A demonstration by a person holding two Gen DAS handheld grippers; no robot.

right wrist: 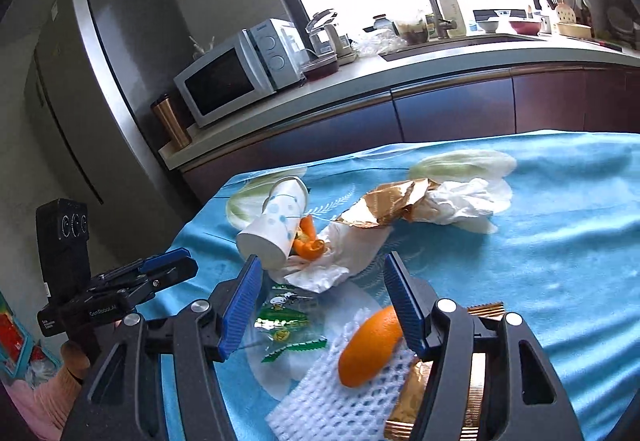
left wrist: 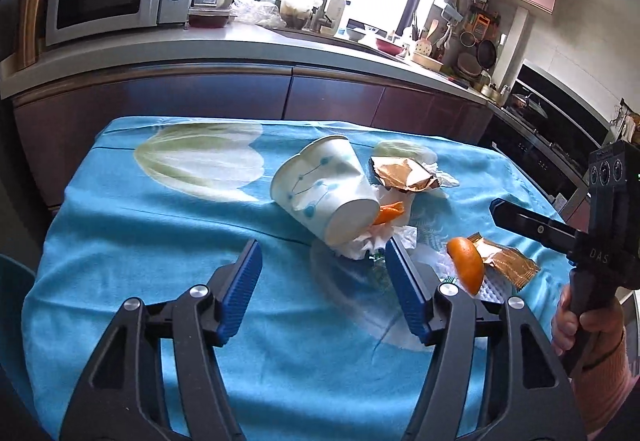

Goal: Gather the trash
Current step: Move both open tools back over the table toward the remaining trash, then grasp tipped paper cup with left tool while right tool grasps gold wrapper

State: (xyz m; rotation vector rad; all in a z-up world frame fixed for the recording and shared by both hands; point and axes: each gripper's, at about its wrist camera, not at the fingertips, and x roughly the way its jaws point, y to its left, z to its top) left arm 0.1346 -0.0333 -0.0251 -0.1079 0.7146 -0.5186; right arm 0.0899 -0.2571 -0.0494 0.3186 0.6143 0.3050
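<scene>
Trash sits clustered mid-frame on the blue-clothed counter [left wrist: 120, 241]: tipped paper cup [left wrist: 324, 189] lying on crumpled tissue [left wrist: 372, 241] with orange peel [left wrist: 388, 213] at its mouth, gold wrapper [left wrist: 404, 173] just behind it. In my right view, lower centre, a bigger orange peel [right wrist: 368, 345] rests on white foam netting [right wrist: 320, 397], with a green candy wrapper [right wrist: 284, 321] beside it.

Left hand-held gripper [left wrist: 324, 257]: jaws apart, nothing between them, aimed just short of the cup. Right hand-held gripper [right wrist: 320, 273]: jaws apart too, empty, straddling the candy wrapper area.

My read: both are angled down at the pile and pre-opened for a first pick. No bin visible in either view.
</scene>
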